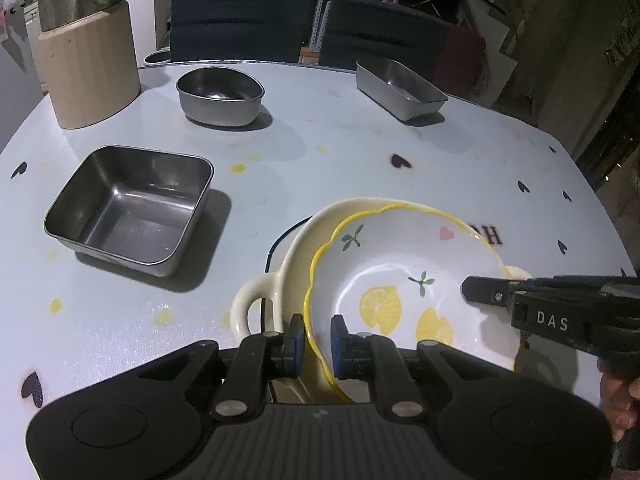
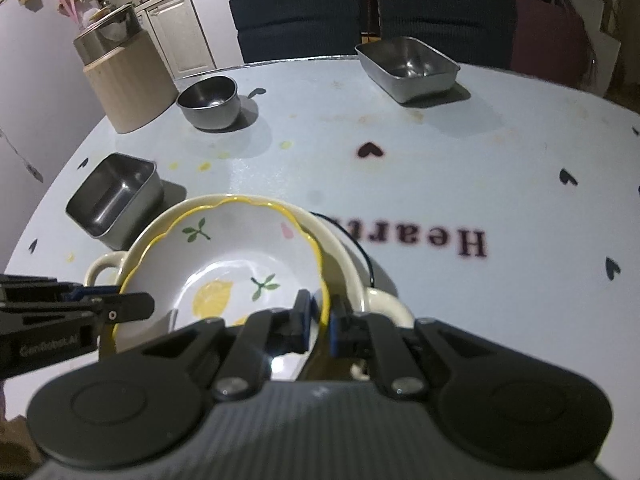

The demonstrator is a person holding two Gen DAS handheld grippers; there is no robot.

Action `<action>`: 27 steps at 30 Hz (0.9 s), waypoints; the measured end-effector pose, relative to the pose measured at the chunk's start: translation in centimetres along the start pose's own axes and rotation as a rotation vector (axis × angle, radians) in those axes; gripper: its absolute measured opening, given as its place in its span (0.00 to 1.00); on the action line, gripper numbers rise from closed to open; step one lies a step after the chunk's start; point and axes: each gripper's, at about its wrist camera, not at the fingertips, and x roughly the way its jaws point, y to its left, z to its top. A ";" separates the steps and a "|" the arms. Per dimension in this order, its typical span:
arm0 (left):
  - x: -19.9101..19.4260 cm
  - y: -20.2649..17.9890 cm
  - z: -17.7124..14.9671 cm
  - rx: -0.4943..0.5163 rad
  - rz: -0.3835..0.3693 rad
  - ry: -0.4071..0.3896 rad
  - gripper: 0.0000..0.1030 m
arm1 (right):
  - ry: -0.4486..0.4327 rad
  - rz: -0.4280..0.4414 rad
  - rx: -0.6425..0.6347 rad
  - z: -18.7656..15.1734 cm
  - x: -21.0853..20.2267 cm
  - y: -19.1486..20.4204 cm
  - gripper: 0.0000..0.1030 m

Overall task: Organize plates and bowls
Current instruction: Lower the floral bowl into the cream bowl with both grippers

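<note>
Bowl: lemon bowl [image 1: 404,276] with wavy yellow rim, tilted, sitting inside a cream dish [image 1: 294,256] at the near middle of the counter [image 1: 320,148].
Cream dish: loop handles at both ends; a dark-rimmed plate [image 2: 362,256] shows just under its far right side.
Left tool: left tool [image 1: 314,344] clenched on the lemon bowl's rim at the bowl's left side, one blue pad inside the bowl, one outside.
Right tool: right tool [image 2: 320,322] clenched on the same rim at the bowl's right side, pads either side of the yellow edge.
Square tin: steel square tin [image 1: 132,208] stands left of the cream dish, near but apart.
Round bowl: steel round bowl [image 1: 220,96] farther off, left of centre.
Long tin: steel long tin [image 1: 400,88] at the far right of the counter.
Canister: beige canister [image 1: 86,64] with a metal top at the far left corner.
Chairs: two dark chairs [image 2: 296,16] beyond the far edge.
Counter print: dark hearts and the word "Heart" upside down on the right.
</note>
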 end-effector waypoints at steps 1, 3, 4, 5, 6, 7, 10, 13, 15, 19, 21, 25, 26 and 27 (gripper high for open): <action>0.0 0.0 0.0 -0.002 0.000 0.000 0.14 | 0.006 0.010 0.013 0.0 0.1 -0.2 0.10; 0.0 0.1 0.1 -0.007 -0.002 0.002 0.14 | 0.016 0.026 0.034 0.1 0.2 -0.5 0.10; 0.0 0.1 0.1 -0.010 -0.003 0.002 0.14 | 0.018 0.031 0.041 0.1 0.3 -0.6 0.10; 0.0 0.1 0.1 -0.011 -0.003 0.003 0.14 | 0.019 0.030 0.035 0.1 0.3 -0.5 0.10; 0.0 0.1 0.1 -0.012 -0.001 0.005 0.13 | 0.019 0.029 0.033 0.0 0.3 -0.5 0.10; 0.0 0.1 0.2 -0.011 0.004 0.006 0.12 | 0.020 0.029 0.037 0.0 0.3 -0.4 0.10; 0.0 0.0 0.2 -0.004 0.016 0.010 0.08 | 0.033 0.029 0.043 0.2 0.3 -0.4 0.11; 0.1 -0.2 0.3 0.018 0.025 0.010 0.09 | 0.049 0.045 0.069 0.4 0.3 -0.7 0.13; 0.0 -0.3 0.3 0.036 0.038 0.003 0.09 | 0.060 0.064 0.110 0.5 0.3 -1.2 0.13; 0.0 -0.2 0.2 0.032 0.035 0.002 0.09 | 0.043 0.116 0.199 0.8 -0.6 -2.7 0.27; 0.0 -0.2 0.2 0.032 0.037 0.002 0.09 | 0.040 0.128 0.210 0.9 -0.9 -3.1 0.27; -0.1 -0.5 0.2 0.028 0.044 0.007 0.09 | 0.047 0.123 0.193 0.8 -0.9 -3.1 0.23; -0.1 -0.5 0.2 0.027 0.046 0.009 0.09 | 0.050 0.120 0.185 0.7 -0.8 -3.0 0.23; -0.1 -0.6 0.2 0.025 0.047 0.012 0.09 | 0.051 0.118 0.179 0.6 -0.8 -2.9 0.23</action>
